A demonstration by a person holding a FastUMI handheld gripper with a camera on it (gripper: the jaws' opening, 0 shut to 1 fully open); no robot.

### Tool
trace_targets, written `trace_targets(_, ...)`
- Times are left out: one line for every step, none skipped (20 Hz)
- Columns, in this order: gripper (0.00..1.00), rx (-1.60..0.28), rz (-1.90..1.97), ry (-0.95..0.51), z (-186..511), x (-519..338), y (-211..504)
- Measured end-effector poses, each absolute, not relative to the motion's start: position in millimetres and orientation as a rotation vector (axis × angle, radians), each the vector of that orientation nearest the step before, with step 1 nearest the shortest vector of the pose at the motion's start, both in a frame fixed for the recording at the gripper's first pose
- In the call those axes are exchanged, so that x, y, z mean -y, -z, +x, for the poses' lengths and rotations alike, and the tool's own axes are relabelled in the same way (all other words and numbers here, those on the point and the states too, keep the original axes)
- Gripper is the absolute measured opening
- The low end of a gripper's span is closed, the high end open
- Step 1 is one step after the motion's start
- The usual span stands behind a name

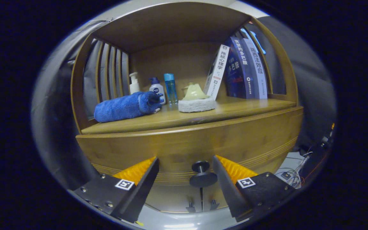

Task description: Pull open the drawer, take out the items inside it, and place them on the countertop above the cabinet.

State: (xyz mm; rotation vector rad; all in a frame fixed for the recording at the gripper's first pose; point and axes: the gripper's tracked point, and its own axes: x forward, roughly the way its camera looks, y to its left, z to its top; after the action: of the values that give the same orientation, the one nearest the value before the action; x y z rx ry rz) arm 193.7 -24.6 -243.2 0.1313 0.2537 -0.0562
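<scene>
Two fingers of gripper (185, 171) spread apart, empty, drawer knob (202, 175) between them nearer the right one, drawer front (184, 147) closed, rolled blue towel (125, 107) on countertop (235, 110) above.

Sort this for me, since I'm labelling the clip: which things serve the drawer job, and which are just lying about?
Job:
drawer, shut
knob, between the open fingers
hand-held gripper
countertop

Lying about:
towel
bottles
sponge
books
cables
</scene>
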Motion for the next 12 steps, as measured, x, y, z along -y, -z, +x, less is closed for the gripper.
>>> trace_targets(1.00, -0.254, 0.135, 0.056, 194.5, 25.2, 244.3)
trace_targets(1.00, -0.252, 0.138, 0.056, 195.8, 25.2, 244.1)
trace_targets(1.00, -0.252, 0.137, 0.056, 196.3, 24.7, 243.7)
trace_targets(1.00, -0.252, 0.138, 0.057, 198.5, 25.3, 243.5)
trace_targets(1.00, -0.258, 0.136, 0.056, 200.0, 24.7, 244.5)
trace_targets(1.00, -0.253, 0.137, 0.056, 199.0, 25.2, 243.5)
trace_targets(1.00, -0.256, 0.136, 0.055, 198.7, 24.6, 244.0)
trace_targets(1.00, -0.250, 0.132, 0.055, 199.0, 25.3, 243.0)
trace_targets(1.00, -0.256, 0.126, 0.057, 199.7, 25.5, 243.9)
trace_targets(1.00, -0.268, 0.115, 0.058, 199.4, 26.5, 246.0)
trace_targets(1.00, -0.268, 0.102, 0.066, 197.8, 29.8, 243.2)
trace_targets(1.00, -0.265, 0.089, 0.076, 195.4, 34.0, 240.1)
